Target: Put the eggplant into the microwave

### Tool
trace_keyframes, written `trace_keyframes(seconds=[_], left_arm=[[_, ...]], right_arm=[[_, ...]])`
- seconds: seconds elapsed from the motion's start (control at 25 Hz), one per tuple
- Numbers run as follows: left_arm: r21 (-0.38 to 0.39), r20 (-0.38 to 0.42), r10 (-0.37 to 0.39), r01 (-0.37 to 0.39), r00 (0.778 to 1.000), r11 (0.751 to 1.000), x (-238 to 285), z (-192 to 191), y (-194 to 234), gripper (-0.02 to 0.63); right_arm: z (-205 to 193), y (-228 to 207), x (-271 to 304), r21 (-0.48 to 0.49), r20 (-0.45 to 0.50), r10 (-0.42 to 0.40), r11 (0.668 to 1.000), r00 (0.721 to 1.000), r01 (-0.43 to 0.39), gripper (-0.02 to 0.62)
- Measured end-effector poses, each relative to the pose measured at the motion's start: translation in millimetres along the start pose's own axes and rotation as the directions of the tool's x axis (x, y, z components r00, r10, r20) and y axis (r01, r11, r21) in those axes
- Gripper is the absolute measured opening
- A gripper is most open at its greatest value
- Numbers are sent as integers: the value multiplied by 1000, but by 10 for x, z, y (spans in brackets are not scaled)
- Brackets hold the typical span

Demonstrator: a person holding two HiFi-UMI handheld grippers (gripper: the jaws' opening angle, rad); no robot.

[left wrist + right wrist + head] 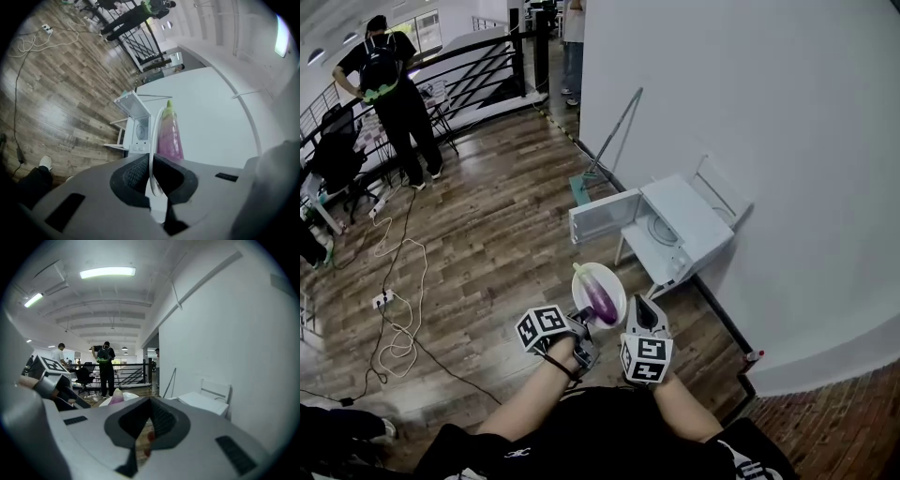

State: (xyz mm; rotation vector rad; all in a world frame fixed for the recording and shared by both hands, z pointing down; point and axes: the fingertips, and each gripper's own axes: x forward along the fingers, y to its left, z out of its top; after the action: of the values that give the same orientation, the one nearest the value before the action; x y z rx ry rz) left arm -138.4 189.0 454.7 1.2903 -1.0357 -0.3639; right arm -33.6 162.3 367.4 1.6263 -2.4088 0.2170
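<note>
A purple eggplant [601, 296] with a green stem lies on a white plate [585, 279]. My left gripper [585, 325] is shut on the plate's near rim and holds it above the wooden floor. In the left gripper view the rim [151, 140] runs edge-on between the pads, with the eggplant [168, 136] beyond. My right gripper [645, 311] hangs just right of the plate, shut with nothing in it [149, 420]. The white microwave [680, 230] stands low against the wall ahead, its door [605, 216] swung open to the left.
A white wall [750, 112] runs along the right. A long-handled floor tool [609, 150] leans on it beyond the microwave. Cables and a power strip [384, 300] lie on the floor at left. A person with a backpack [389, 94] stands by a black railing.
</note>
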Motion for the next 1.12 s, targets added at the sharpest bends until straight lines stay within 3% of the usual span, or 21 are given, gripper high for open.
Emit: trace_keyframes(seconds=[0.6,1.12], left_arm=[[-13,-28,-18,18,999,1000,152,355,58,15],[-9,18,8,-8,1000,1000,1164,929,-223,15]], right_arm=[[50,-42,327,-10,1,-57,998,998,57,6],[270,-699,1542,-9,31,-2,1000,1000,2,6]])
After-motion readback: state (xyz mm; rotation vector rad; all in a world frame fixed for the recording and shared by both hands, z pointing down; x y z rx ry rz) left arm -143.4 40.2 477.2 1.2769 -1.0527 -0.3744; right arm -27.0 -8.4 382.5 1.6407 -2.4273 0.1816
